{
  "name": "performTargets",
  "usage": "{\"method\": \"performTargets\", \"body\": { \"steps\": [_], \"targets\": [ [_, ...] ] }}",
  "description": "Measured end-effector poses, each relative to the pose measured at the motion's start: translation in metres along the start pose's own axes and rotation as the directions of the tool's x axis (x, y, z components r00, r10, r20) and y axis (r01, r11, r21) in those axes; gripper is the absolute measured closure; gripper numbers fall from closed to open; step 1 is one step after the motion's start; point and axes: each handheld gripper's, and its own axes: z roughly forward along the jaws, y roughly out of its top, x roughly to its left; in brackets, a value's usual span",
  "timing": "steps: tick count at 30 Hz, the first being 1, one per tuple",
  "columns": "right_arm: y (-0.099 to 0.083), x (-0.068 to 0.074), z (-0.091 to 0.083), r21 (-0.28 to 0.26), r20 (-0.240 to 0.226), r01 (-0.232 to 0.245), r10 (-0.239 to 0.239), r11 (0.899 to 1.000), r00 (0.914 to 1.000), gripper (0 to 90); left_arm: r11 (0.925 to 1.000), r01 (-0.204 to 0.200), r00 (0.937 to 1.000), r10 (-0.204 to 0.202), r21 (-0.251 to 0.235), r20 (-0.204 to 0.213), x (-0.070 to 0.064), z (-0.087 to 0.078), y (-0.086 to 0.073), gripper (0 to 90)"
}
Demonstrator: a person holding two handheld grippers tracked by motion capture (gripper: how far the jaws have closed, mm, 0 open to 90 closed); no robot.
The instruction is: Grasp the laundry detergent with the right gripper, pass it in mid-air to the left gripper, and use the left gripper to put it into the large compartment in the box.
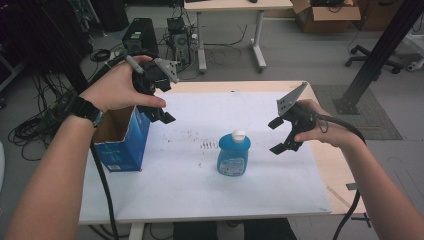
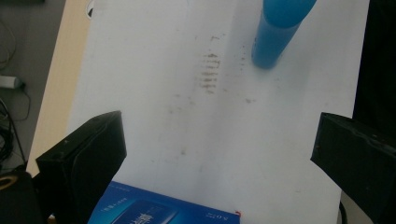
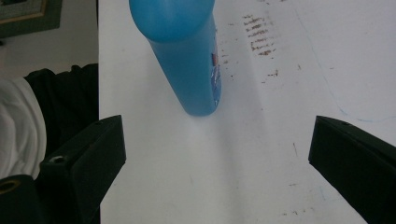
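Observation:
A blue bottle (image 1: 233, 156) with a white cap stands upright near the middle of the white mat (image 1: 200, 195). An open blue cardboard box (image 1: 125, 140) stands at the mat's left edge. My left gripper (image 1: 162, 102) hovers over the box's right rim, open and empty. In the left gripper view, the left gripper (image 2: 219, 140) looks down past the box (image 2: 163, 212) toward the bottle (image 2: 278, 32). My right gripper (image 1: 276, 136) is held just right of the bottle, open, apart from it. In the right gripper view, the right gripper (image 3: 217, 140) has the bottle (image 3: 187, 60) ahead of it, outside the jaws.
Brown smudges (image 1: 209, 145) mark the mat left of the bottle. Bare wooden tabletop (image 1: 340, 170) shows on the right side. Beyond the table stand a desk (image 1: 230, 30), computer towers (image 1: 140, 35), cables and a black slanted post (image 1: 380, 50).

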Motion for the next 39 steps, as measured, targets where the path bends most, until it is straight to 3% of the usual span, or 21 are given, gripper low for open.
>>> {"method": "performTargets", "body": {
  "steps": [19, 27, 39],
  "targets": [
    [0.004, 0.004, -0.014, -0.057, 0.019, 0.026, -0.025, 0.998, 0.9995, 3.7, 1.0000, -0.004, 0.9999, 0.004, 0.002, -0.012, -0.003, -0.003, 0.003, 3.4],
    [0.001, 0.004, -0.017, -0.129, 0.027, 0.025, -0.022, 0.991, 0.9994, 3.5, 0.9998, -0.009, 0.9998, 0.010, 0.016, -0.015, -0.004, 0.000, 0.004, 3.5],
    [-0.003, 0.006, -0.006, -0.192, 0.025, 0.025, -0.020, 0.981, 0.9995, 3.1, 0.9999, -0.004, 1.0000, 0.004, 0.015, -0.008, -0.005, 0.001, 0.001, 3.5]
  ]
}}
